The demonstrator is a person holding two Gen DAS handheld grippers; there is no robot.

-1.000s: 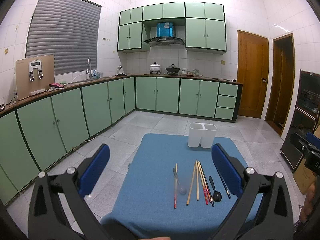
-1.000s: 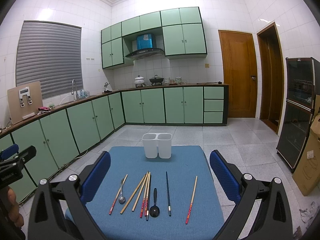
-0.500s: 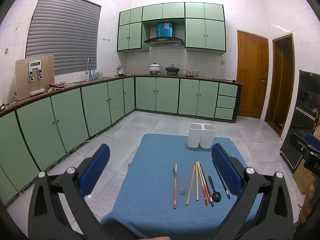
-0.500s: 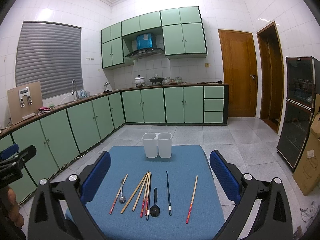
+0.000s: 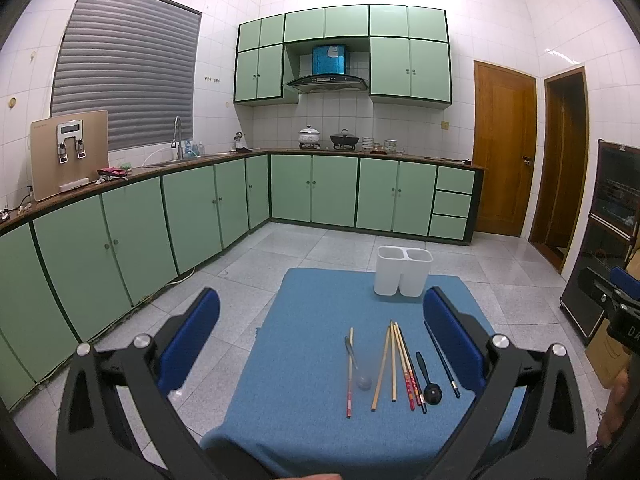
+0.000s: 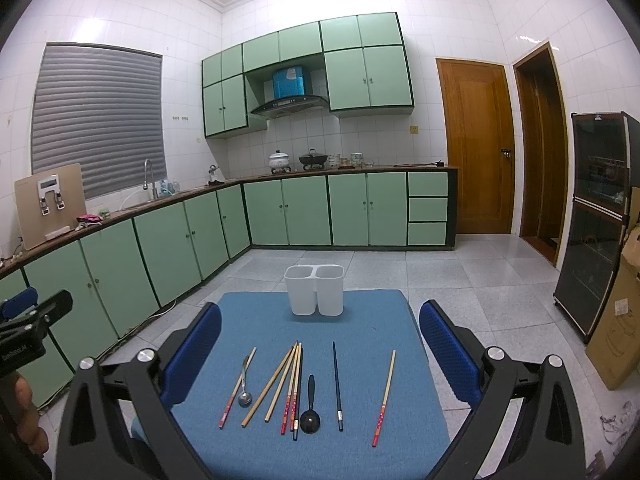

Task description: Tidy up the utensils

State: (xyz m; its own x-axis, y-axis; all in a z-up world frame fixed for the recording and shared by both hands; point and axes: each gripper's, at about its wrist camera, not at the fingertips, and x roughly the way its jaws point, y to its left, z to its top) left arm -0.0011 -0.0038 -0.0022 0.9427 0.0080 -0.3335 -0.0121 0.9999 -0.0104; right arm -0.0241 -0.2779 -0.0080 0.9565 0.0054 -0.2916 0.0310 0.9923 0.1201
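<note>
A white two-compartment holder [image 6: 315,290] stands at the far edge of a blue mat [image 6: 360,320]; it also shows in the left wrist view [image 5: 403,271]. Several chopsticks [image 6: 291,384], a silver spoon [image 6: 244,394], a black spoon [image 6: 310,412], a dark chopstick [image 6: 337,384] and a lone red-tipped chopstick [image 6: 385,396] lie on the mat. In the left wrist view the utensils [image 5: 394,364] lie right of centre. My left gripper [image 5: 320,340] and right gripper [image 6: 320,344] are both open, empty and held above the mat's near edge.
Green cabinets [image 6: 180,240] run along the left and back walls. A dark glass cabinet [image 6: 592,220] and a cardboard box [image 6: 616,320] stand to the right. Grey tiled floor [image 6: 440,276] surrounds the mat's table.
</note>
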